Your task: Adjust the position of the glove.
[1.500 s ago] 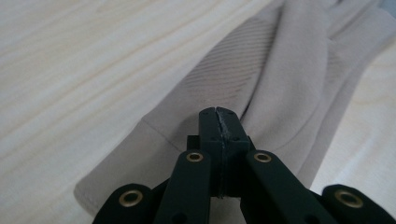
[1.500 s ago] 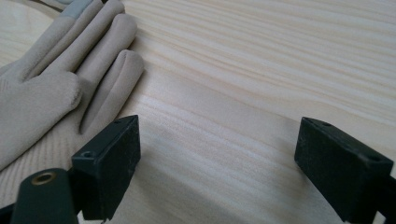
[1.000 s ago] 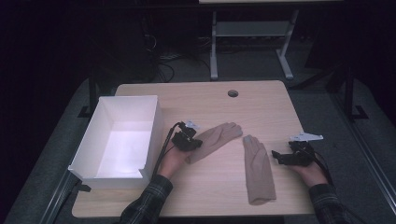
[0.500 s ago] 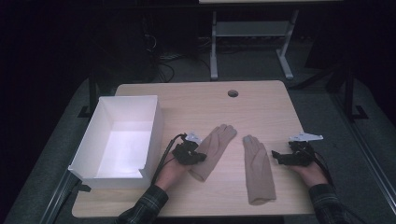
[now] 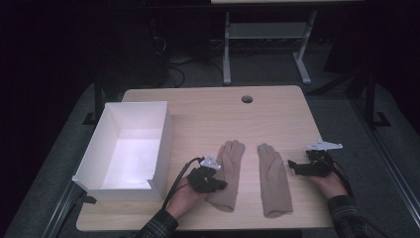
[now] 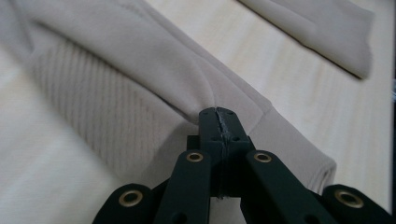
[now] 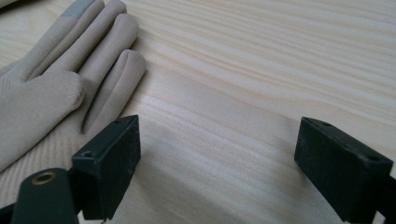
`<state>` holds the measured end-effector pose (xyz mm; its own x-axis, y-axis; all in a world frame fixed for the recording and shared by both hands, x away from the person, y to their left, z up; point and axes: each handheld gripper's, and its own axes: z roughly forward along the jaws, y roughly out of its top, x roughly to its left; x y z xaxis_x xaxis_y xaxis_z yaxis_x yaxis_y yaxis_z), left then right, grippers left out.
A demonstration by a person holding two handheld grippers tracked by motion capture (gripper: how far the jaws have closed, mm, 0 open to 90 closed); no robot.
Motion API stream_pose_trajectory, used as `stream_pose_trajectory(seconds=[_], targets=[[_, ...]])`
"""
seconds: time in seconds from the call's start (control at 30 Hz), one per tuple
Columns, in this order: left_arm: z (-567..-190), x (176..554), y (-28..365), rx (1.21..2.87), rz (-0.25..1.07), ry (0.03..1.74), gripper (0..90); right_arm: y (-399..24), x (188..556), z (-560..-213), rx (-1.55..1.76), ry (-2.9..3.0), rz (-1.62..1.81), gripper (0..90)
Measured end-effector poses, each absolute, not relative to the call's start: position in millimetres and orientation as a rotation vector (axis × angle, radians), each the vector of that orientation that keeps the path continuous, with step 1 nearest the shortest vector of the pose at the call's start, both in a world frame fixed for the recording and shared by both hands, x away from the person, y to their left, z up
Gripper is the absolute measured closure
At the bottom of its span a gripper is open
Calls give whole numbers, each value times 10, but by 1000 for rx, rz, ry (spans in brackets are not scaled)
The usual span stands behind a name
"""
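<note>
Beige left glove [image 6: 140,93] pinched at its cuff edge by shut left tool [image 6: 219,122], fold visible up close. Right glove [image 5: 272,173] flat on worktop [image 5: 208,114], beside wide-open, empty right tool [image 7: 217,158]. White box [image 5: 126,148] far left from above.

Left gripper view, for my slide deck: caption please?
Left gripper shut on a fold of a beige glove on the wooden table.

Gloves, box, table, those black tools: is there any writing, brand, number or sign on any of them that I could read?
None: no readable text anywhere.
Left glove: plain beige fabric, no label showing.
Right glove: plain beige with a grey fingertip patch, no lettering.
White box: blank walls.
Table: bare wood grain.
Left tool and right tool: plain black, no markings.
</note>
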<state>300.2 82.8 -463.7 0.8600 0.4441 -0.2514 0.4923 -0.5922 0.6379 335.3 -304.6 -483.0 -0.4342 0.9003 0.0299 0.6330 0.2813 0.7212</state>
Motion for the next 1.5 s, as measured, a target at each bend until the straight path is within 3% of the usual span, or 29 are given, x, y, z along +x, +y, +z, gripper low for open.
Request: stream_pose_trajectory(seconds=[0.17,0.4,0.57,0.83,1.1,1.3,1.37,1.5], targets=[[-4566,3036,872,2277,-70,671,880,-3043,3352,-4830,1388,2171,951,139],[-4407,3263,946,2253,67,723,719,-3042,3354,-4830,1386,2171,953,139],[-4411,3476,985,2244,148,785,673,-3042,3354,-4830,1386,2171,952,139],[-4586,3632,961,2259,139,843,579,-3043,3354,-4831,1385,2171,952,139],[-4639,3600,926,2264,161,835,604,-3041,3353,-4830,1385,2172,953,139],[-4646,3577,903,2272,139,798,761,-3040,3352,-4830,1379,2174,956,149],[-4648,3581,907,2266,115,794,813,-3036,3339,-4826,1363,2181,963,196],[-4638,3593,915,2270,98,796,853,-3011,3279,-4765,1301,2230,953,405]])
